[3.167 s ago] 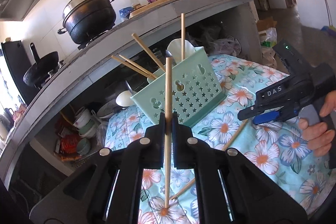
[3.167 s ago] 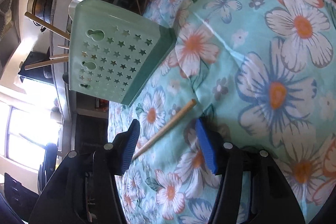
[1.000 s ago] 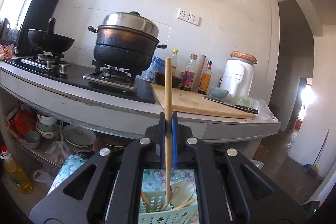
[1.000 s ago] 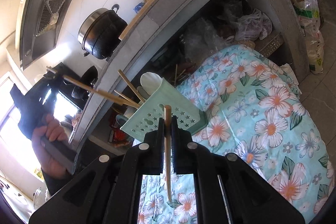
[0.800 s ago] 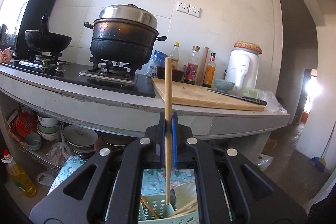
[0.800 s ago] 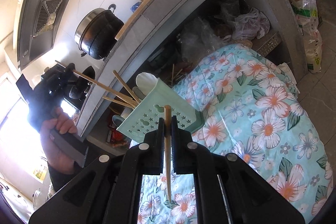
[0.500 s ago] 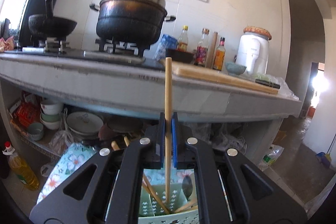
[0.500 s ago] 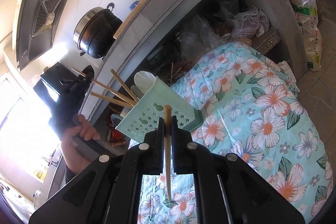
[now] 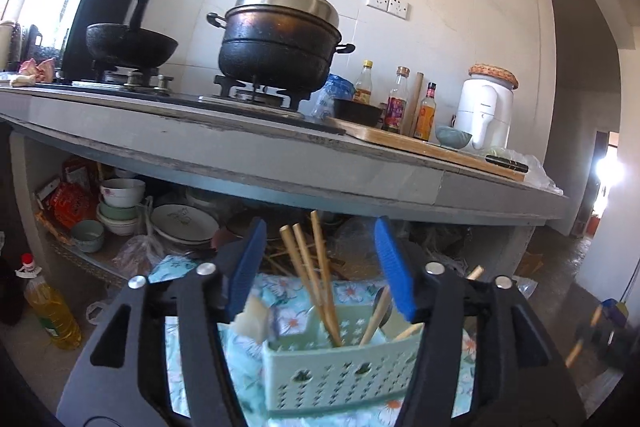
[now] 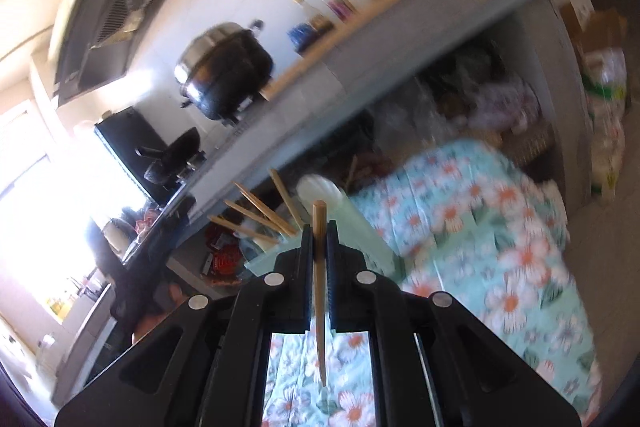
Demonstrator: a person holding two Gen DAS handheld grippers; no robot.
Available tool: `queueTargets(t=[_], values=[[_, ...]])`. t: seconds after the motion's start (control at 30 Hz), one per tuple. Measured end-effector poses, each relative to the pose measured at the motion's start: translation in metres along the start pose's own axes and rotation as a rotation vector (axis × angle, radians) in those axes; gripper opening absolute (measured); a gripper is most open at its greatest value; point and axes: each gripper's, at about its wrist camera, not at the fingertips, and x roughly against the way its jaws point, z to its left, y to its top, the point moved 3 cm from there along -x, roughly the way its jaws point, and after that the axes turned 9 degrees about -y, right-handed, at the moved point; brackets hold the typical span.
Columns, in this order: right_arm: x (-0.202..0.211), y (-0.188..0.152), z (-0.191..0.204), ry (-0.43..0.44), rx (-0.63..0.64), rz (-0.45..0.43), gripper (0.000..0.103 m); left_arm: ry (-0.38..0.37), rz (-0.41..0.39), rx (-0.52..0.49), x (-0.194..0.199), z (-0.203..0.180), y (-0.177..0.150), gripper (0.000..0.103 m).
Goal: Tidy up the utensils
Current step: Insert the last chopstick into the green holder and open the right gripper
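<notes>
Left tool [image 9: 320, 277] just opened, empty above basket [image 9: 340, 375], right tool [image 10: 319, 247] apparently clamping chopstick [image 10: 319, 291].

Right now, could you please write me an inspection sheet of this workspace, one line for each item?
Surface: floral cloth under the holder, partly blurred.
Job's things: green utensil holder with several chopsticks leaning in it; one more chopstick carried in the right jaws.
Clutter: bowls and plates on the shelf under the counter; oil bottle on the floor.
Grippers: left gripper has just been opening, nothing between its jaws; right gripper shut on the chopstick.
Cables: nothing seen.
Surroundings: counter with black pot, wok, sauce bottles and cutting board.
</notes>
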Motion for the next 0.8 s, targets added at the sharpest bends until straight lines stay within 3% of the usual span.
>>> queueTargets(t=[0.2,0.37,0.63,0.8], values=[[0.013,0.057,0.074,0.034,0.236,-0.202,0.006,0.012,0.132,-0.002,0.036,0.012,-0.027,0.072],[-0.012,0.081,0.125,0.017,0.389,-0.279,0.006,0.011,0.215,0.012,0.053,0.019,-0.062,0.076],[-0.061,0.081,0.162,-0.037,0.525,-0.295,0.006,-0.032,0.264,-0.041,0.069,0.010,-0.095,0.083],[-0.100,0.054,0.162,-0.067,0.593,-0.250,0.006,-0.026,0.267,-0.037,0.068,0.006,-0.101,0.087]])
